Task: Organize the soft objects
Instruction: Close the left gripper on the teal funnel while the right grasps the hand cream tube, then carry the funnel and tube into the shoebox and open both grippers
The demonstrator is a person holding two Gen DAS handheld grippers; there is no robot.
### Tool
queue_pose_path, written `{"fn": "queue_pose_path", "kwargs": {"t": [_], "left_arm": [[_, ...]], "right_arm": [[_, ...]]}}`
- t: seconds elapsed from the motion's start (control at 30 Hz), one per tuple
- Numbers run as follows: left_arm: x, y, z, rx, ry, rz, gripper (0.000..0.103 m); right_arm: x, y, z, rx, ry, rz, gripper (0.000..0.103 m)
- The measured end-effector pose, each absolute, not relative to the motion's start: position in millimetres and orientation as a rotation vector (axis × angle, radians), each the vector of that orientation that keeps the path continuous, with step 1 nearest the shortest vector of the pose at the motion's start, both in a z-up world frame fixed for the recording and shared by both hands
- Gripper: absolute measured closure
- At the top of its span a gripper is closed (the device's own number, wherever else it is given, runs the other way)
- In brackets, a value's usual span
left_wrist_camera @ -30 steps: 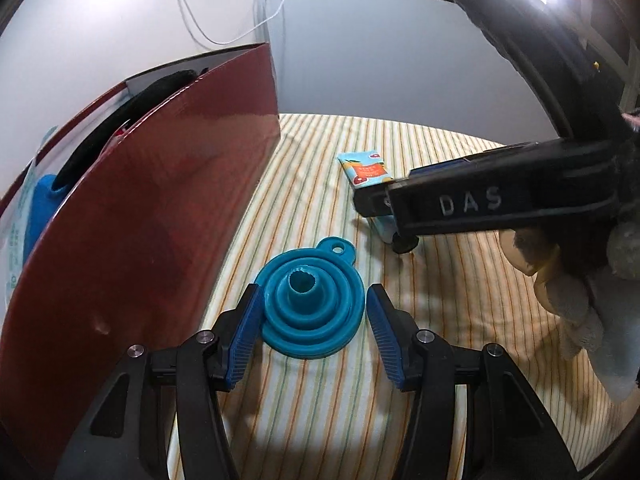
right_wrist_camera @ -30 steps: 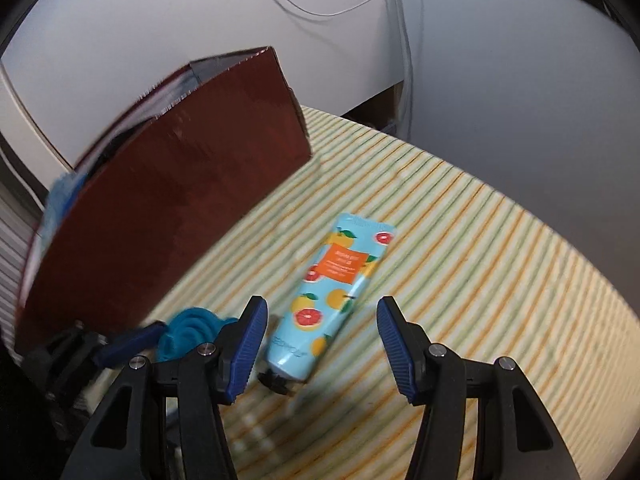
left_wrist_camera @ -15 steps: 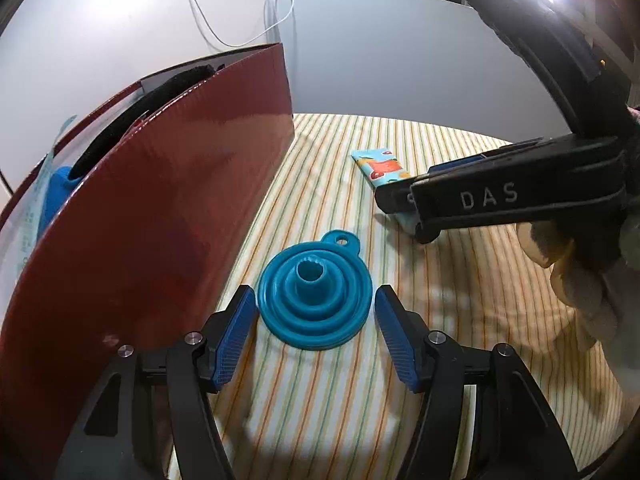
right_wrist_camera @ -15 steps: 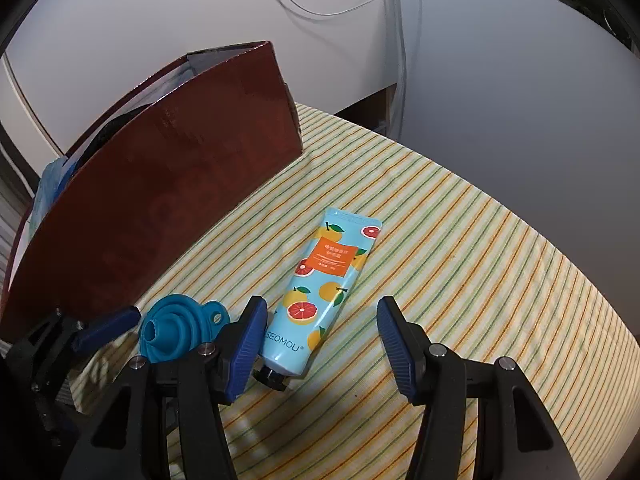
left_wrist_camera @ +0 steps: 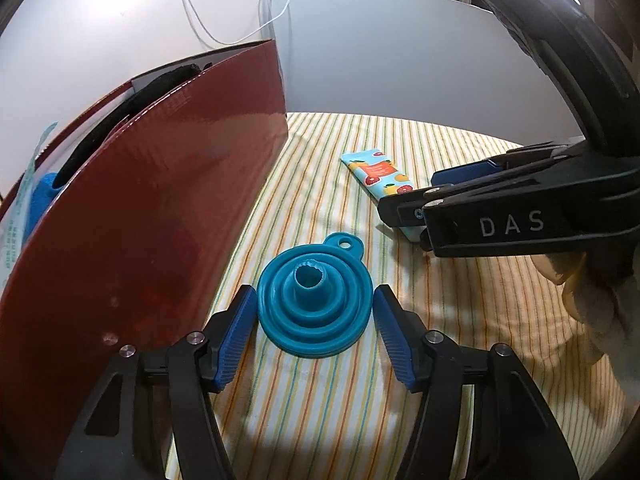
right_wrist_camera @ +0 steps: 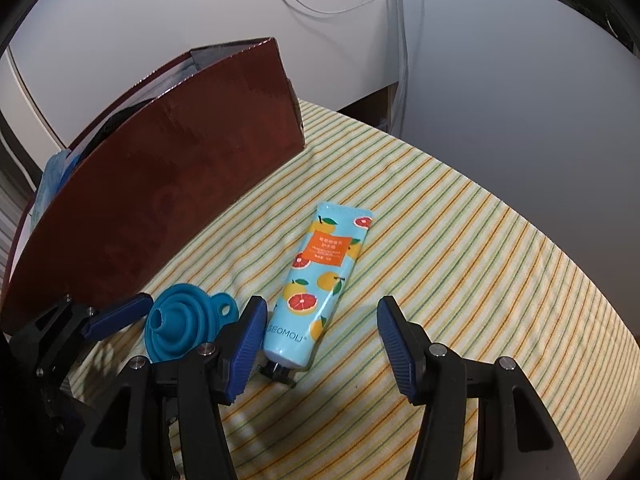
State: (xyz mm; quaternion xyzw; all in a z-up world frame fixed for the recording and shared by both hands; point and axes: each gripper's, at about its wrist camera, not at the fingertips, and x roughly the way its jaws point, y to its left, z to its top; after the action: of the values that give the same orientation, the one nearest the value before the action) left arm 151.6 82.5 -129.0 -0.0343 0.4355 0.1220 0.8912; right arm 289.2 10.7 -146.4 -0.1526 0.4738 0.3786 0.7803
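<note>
Blue-padded left tongs (left_wrist_camera: 314,334) stand spread around the teal funnel (left_wrist_camera: 314,306), having just closed slightly, pads not pressing it. The right tongs (right_wrist_camera: 322,336) stand spread over the fruit-printed tube (right_wrist_camera: 320,284) on the striped tabletop (right_wrist_camera: 460,272), beside the red box (right_wrist_camera: 160,184).

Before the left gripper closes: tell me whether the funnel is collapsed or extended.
Collapsed. The funnel lies wide rim down on the striped cloth as low concentric rings, with only its short spout poking up.
</note>
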Motion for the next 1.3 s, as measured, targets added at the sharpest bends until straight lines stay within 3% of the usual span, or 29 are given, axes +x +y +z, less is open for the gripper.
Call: {"fn": "queue_pose_path", "kwargs": {"t": [0.17, 0.23, 0.3, 0.97, 1.3], "left_arm": [[149, 84, -129, -0.081, 0.899, 0.243, 0.046], [148, 85, -128, -0.09, 0.896, 0.237, 0.047], [147, 87, -128, -0.103, 0.892, 0.23, 0.047], [128, 79, -112, -0.149, 0.841, 0.132, 0.052], [114, 77, -79, -0.165, 0.774, 0.083, 0.052]], "right_arm": [[286, 15, -145, -0.377, 1.035, 0.813, 0.051], [287, 17, -145, -0.366, 1.048, 0.819, 0.071], [288, 16, -144, -0.345, 1.073, 0.828, 0.078], [280, -29, -131, -0.185, 1.051, 0.793, 0.079], [267, -49, -98, -0.134, 0.987, 0.779, 0.079]]}}
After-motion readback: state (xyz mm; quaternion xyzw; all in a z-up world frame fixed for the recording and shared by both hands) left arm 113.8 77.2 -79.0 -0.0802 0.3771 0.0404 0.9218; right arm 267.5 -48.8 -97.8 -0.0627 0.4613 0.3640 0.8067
